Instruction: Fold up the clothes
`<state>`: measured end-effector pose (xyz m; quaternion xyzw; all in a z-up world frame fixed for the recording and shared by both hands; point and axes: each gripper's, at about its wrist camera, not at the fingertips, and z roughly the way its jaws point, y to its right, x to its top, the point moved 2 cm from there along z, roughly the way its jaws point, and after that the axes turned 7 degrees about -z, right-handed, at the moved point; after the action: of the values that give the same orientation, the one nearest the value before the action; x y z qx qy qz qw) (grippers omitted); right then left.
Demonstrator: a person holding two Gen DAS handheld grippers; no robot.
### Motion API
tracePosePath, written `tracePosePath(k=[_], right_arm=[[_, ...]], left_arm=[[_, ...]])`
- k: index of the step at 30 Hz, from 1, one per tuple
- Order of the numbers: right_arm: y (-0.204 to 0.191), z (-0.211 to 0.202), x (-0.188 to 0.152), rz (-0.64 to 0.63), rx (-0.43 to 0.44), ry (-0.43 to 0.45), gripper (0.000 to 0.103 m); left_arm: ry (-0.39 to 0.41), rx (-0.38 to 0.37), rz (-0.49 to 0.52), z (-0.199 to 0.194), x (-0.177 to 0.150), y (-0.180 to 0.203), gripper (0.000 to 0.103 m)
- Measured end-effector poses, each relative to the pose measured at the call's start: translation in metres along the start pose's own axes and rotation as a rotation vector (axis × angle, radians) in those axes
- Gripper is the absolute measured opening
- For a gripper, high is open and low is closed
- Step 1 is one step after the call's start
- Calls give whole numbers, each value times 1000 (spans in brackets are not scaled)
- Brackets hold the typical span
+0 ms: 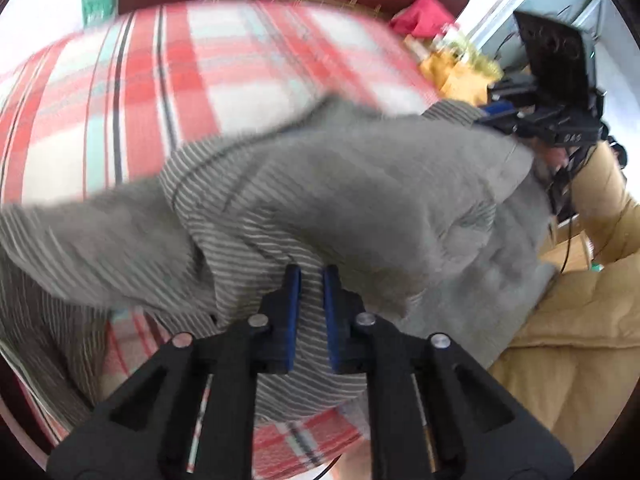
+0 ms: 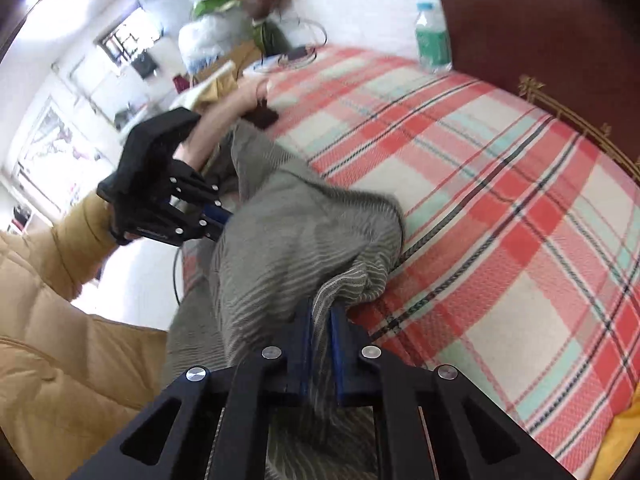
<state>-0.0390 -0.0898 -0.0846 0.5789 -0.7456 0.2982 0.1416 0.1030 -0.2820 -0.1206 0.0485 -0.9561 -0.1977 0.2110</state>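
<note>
Garment [image 1: 360, 184] — grey, thin-striped — hangs bunched above the plaid bed [image 1: 120, 80], stretched between both tools. Left gripper [image 1: 311, 280] is clenched on a fold of it; right gripper [image 2: 320, 312] grasps the other end. Keep both pinches firm and draw the cloth taut and level — slack would, I judge, crease the fold when it is laid on the bed.

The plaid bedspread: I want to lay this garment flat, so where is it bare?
The red-and-white plaid bedspread lies bare between the grey striped garment and the dark wooden headboard. It is crowded along the edge near the yellow quilted jacket, where both grippers clamp the bunched cloth.
</note>
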Motion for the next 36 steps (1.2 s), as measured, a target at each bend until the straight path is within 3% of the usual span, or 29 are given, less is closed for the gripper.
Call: tracePosePath(k=[3,7,9,11,13,15,18,22,24,25,26,28,29,30,31,33,36], right_arm=[[5,-48,4,35,-83,116,7],[18,-121,10,96,-209,316,7],[26,-154,12,129,-284,406,7],[43,-181,7,184,-315,476,7],[61,-178,4,223,-345,459,7],[76,-167,0,253,-371,410,7],[89,-142,-17,285,-361,304,7],[95,-119,-46,304,-301,213,7],[103,-109,-61,316,-278,188,7],[106,-105,-68,327,-261,180,8],[107,-102,-73,338,-244,171,11],[109,-98,-80,365,-218,158,16],[114,-97,-82,387,-215,167,33],[119,-95,-84,412,-212,180,57],[124,-94,-85,437,-209,193,65],[138,-90,-83,495,-167,241,73],[160,-69,-72,564,-107,266,75]], left_arm=[[101,-68,22,-22,22,12,11],[183,-64,60,-33,57,18,11],[191,-54,52,-29,73,14,25],[186,-34,44,-21,87,8,73],[157,-29,24,-4,96,7,87],[119,-37,22,16,104,8,87],[40,30,50,50,112,8,87],[-33,-18,7,73,117,-5,86],[-32,-18,26,74,114,-2,66],[-24,-4,55,73,110,3,32],[-13,8,87,71,106,8,11],[34,10,186,60,92,28,11],[50,9,266,55,78,45,11],[62,12,342,51,64,61,11],[54,31,397,51,52,73,11],[25,42,475,54,31,94,12],[-30,26,495,65,19,103,20]])
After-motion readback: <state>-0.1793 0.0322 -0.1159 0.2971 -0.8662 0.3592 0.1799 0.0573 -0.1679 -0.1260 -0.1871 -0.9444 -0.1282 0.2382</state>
